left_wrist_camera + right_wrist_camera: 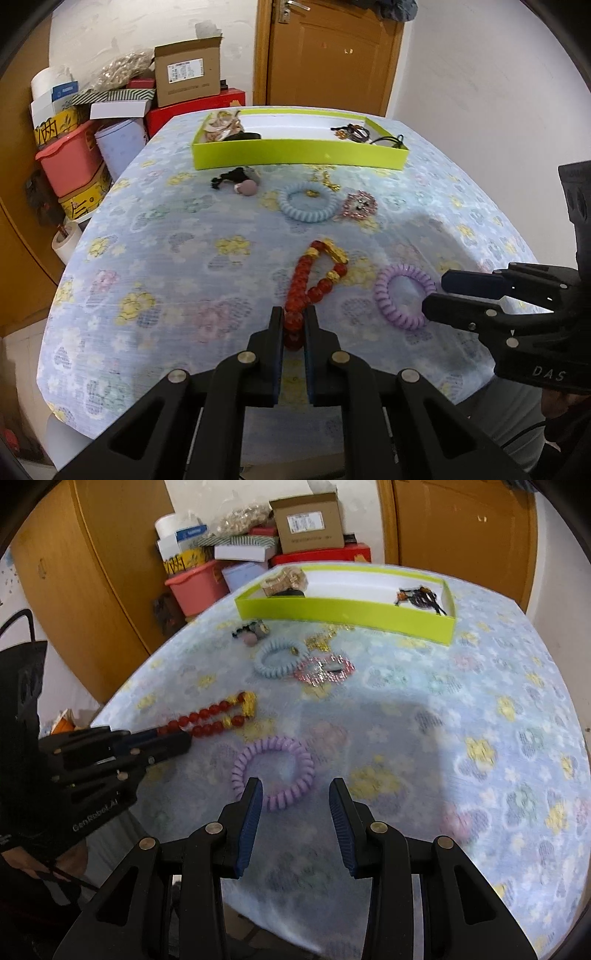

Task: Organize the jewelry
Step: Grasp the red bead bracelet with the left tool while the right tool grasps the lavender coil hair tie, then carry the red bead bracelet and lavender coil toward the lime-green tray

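Left hand-held gripper (294,325) pinches red bead bracelet (314,280) (right hand-held gripper (295,808) gapes, empty).

Black tongs (295,794) with blue ribbed pads (251,823), brass rivets, white lettering.

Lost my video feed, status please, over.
Left gripper shut on red bead bracelet. Right gripper open, near purple spiral hair tie. Nothing blocking.

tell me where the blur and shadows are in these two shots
Left wrist view: mostly sharp, the red bead bracelet slightly smeared, fisheye bending the lime green cardboard tray. Right wrist view: motion-blurred throughout, a broad grey shadow beside the purple spiral hair tie.
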`<state>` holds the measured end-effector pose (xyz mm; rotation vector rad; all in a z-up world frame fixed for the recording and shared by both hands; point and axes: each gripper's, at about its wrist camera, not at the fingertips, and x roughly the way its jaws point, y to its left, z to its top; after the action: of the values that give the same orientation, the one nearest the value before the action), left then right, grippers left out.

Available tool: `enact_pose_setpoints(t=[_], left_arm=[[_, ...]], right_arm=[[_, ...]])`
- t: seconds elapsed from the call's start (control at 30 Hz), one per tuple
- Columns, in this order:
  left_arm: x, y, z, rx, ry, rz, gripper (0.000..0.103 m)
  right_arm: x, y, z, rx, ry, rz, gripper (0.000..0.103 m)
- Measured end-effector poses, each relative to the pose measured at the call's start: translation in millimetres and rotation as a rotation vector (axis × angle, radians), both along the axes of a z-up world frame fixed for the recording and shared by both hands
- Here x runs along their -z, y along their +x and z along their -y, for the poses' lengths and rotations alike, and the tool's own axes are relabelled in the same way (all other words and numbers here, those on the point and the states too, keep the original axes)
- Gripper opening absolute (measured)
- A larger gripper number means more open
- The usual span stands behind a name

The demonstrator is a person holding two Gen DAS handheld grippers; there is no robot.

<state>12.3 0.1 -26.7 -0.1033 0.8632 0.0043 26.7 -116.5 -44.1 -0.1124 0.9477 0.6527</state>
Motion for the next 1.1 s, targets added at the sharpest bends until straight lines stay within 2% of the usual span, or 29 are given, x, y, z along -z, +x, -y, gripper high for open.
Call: enact_pose_setpoints(t=[0.03, 0.07, 0.1, 0.17, 0.47, 0.6, 0.77, 1.1], left_arm=[[0.2, 0.5, -1.7, -0.003, -0.004, -0.001, 0.010], [0.3, 0.8, -3.8, -0.006, -0.008, -0.001, 0.010], [0.4, 1.4, -5.4, -0.008, -0.011, -0.001, 0.010], [0.5, 2.3, -7.4, -0.011, -0.017, 0.001, 0.010], [1.6, 6.5, -9.0, -0.003, -0.028, 0.001, 0.010], [-3.2, 6.8, -9.4, 0.002, -0.027, 0.017, 0.010], [-17.1, 7.1, -11.9, 0.014, -0.052, 0.047, 0.010], [-53.1, 11.4, -11.2, 0.041, -0.043, 0.120, 0.010]], right_arm=[[-0.8, 0.5, -2.4, -0.002, -0.005, 0.008, 0.038], [-1.3, 1.2, -6.1, -0.009, -0.016, 0.023, 0.032], [-1.7, 1.1, -8.4, -0.014, -0.026, 0.030, 0.019], [0.0, 0.2, -17.5, -0.020, -0.100, 0.072, 0.014], [1.7, 3.6, -30.5, -0.063, -0.160, 0.120, 0.009], [-1.4, 5.2, -22.8, -0.043, -0.112, 0.109, 0.009], [-20.6, 5.9, -12.2, -0.014, -0.072, 0.149, 0.009], [-51.9, 13.1, 9.7, 0.040, -0.010, 0.203, 0.009]])
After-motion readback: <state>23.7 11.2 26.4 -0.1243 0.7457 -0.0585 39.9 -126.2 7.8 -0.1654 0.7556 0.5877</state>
